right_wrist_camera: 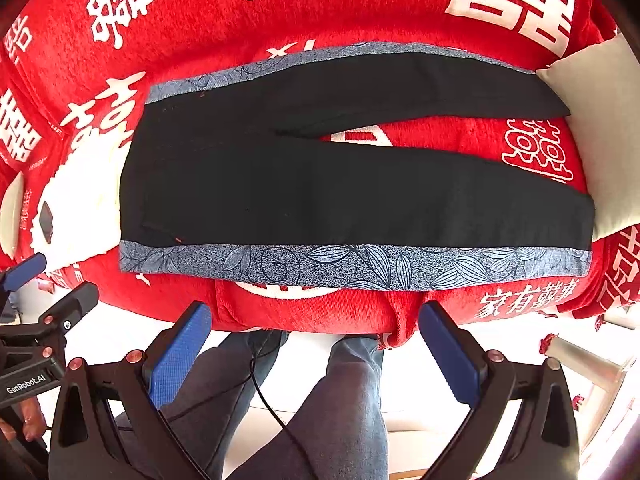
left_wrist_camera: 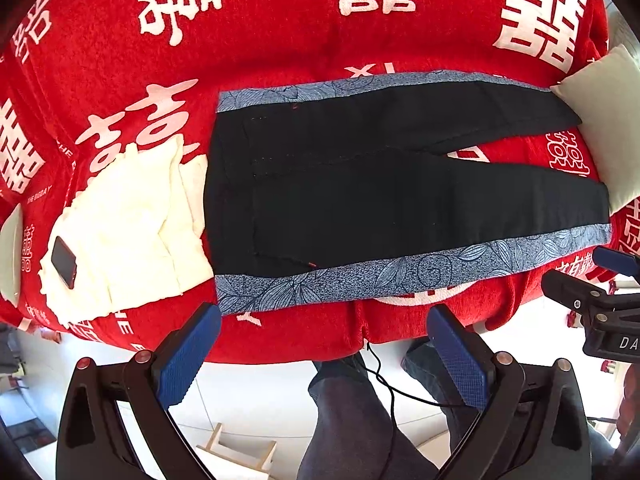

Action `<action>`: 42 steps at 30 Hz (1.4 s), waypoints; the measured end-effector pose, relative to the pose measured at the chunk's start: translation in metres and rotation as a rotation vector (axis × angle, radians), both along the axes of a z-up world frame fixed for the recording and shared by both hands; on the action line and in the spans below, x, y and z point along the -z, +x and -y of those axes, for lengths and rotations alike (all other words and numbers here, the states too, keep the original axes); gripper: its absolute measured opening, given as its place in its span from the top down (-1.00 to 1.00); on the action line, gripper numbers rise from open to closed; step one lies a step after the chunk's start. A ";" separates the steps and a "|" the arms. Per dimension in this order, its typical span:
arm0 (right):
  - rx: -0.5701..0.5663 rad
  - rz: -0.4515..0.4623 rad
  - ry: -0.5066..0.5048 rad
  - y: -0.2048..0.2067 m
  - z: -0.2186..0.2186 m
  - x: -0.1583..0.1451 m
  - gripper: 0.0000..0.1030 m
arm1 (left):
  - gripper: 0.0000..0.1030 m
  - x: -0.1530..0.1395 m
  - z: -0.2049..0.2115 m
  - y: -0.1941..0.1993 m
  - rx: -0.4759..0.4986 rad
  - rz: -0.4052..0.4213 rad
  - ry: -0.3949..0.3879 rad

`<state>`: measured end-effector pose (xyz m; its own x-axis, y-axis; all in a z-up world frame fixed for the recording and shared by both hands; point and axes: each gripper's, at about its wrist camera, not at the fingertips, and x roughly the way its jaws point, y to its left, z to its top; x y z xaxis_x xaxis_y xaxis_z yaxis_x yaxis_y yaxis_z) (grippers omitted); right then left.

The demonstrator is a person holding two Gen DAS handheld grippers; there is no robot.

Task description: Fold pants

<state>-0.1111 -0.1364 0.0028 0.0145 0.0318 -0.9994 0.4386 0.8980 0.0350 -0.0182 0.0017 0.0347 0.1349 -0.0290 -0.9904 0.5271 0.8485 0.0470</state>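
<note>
pants [left_wrist_camera: 360, 188] flat on red blanket [left_wrist_camera: 280, 40] | beyond both empty grippers

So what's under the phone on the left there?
The phone lies on a pile of cream cloth, which sits on the red blanket beside the pants. Whatever lies beneath that cloth is covered.

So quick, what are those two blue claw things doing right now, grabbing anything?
Left gripper: open, holding nothing, short of the pants.
Right gripper: open, holding nothing, also short of the pants.
</note>
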 end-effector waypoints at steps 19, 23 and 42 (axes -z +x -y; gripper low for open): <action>-0.009 0.010 -0.011 0.001 -0.001 -0.003 -1.00 | -1.00 -0.004 0.001 0.006 -0.015 0.019 0.017; -0.012 0.013 -0.013 0.002 0.000 -0.003 -1.00 | -1.00 -0.004 0.001 0.006 -0.018 0.021 0.020; -0.026 0.027 -0.009 0.006 0.007 -0.005 -1.00 | -1.00 -0.006 0.009 0.005 -0.034 0.037 0.039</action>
<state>-0.1054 -0.1436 0.0078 0.0408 0.0232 -0.9989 0.4138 0.9096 0.0380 -0.0129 -0.0073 0.0406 0.1713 0.0152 -0.9851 0.4950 0.8632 0.0994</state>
